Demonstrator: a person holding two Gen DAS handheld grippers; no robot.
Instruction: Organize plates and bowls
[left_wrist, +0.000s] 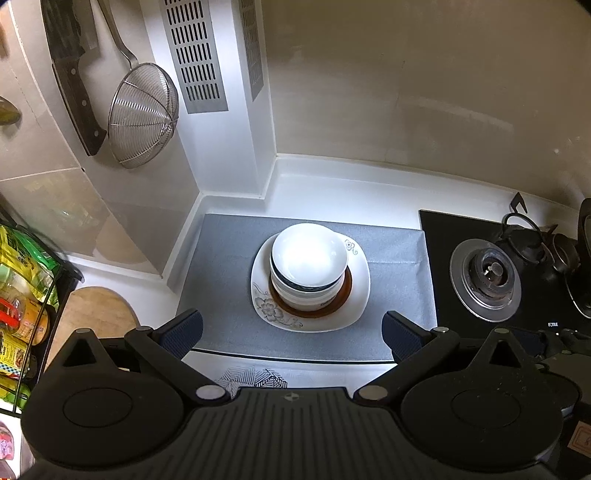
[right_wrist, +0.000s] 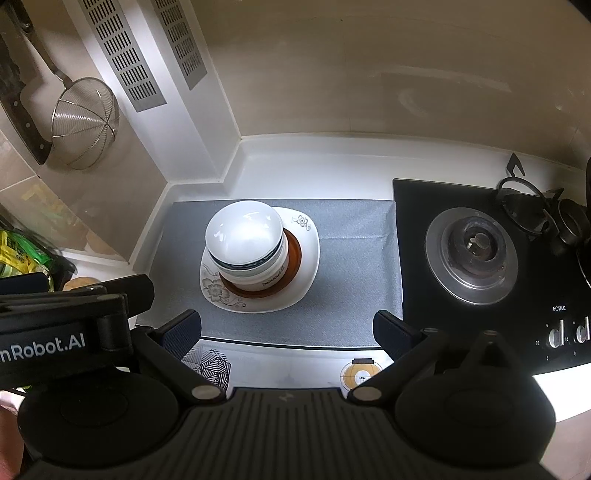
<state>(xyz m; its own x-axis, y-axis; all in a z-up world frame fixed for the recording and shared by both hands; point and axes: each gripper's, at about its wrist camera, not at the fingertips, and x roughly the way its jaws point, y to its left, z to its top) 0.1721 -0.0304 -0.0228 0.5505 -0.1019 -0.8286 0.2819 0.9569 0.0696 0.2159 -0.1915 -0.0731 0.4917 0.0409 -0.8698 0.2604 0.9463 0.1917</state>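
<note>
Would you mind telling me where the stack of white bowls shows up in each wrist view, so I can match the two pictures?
Left wrist: the stack of white bowls sits centre frame, on the floral plate.
Right wrist: the stack sits left of centre, on the same plate.
Shared landmark: the gas burner, right of the grey mat.

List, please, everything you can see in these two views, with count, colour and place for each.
bowls: a stack, exact count unclear, white, on the brown dish
brown dish: one, on the square plate
square plate: one, white, floral, on the mat
mat: one, grey, on the counter
burner: one, silver, right of the mat
strainer: one, metal, hung on the wall
cleaver: one, dark, beside the strainer
left tool: open, empty
right tool: open, empty
</note>
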